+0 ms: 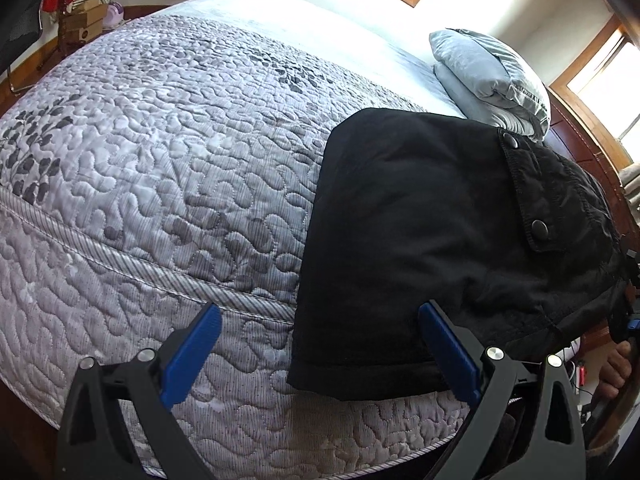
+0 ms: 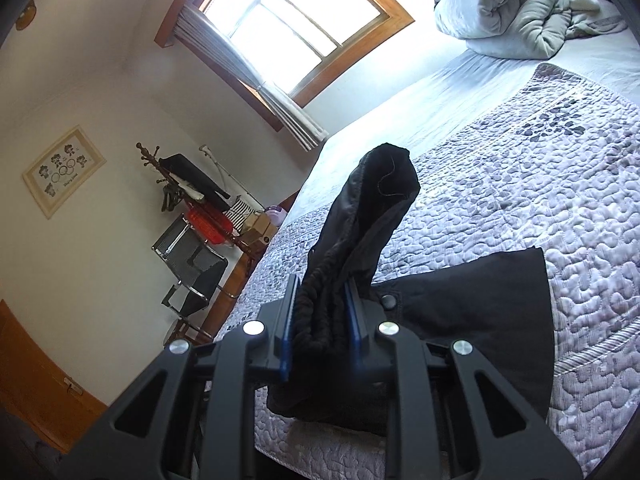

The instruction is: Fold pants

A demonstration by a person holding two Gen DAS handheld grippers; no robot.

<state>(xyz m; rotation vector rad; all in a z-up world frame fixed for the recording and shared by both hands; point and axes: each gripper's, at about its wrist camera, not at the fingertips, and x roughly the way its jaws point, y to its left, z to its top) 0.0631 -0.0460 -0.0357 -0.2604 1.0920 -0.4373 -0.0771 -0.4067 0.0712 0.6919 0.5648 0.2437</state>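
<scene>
A: Fingers point(image 2: 352, 304) of the right gripper point(image 2: 320, 308) clamped on a bunched, gathered band of the black pants point(image 2: 460, 312), most likely the waistband; cloth stands up in a limp peak past the tips. Left gripper point(image 1: 320, 344) spread wide, nothing between its pads, hovering at the near edge of the bed point(image 1: 160, 160).

B: And the pants themselves?

A: Lying on the quilt near the bed's corner, already doubled to a short dark block, hem hanging slightly over the edge. A flap with two snap buttons point(image 1: 539, 229) sits on the upper layer. Pillow point(image 1: 488, 76) well apart, toward the head of the bed.

B: Handling?

A: Soft, light, no stiffness, so it droops wherever unsupported. My guess: one pinch alone drags the layers askew, since the quilt's texture grips a little.

B: Where to take hold?

A: Hems and waistband, where stitching gives bulk. For the free left, I'd pick the near hem corner, catching every layer. Avoid the flap; it would lift by itself.
</scene>
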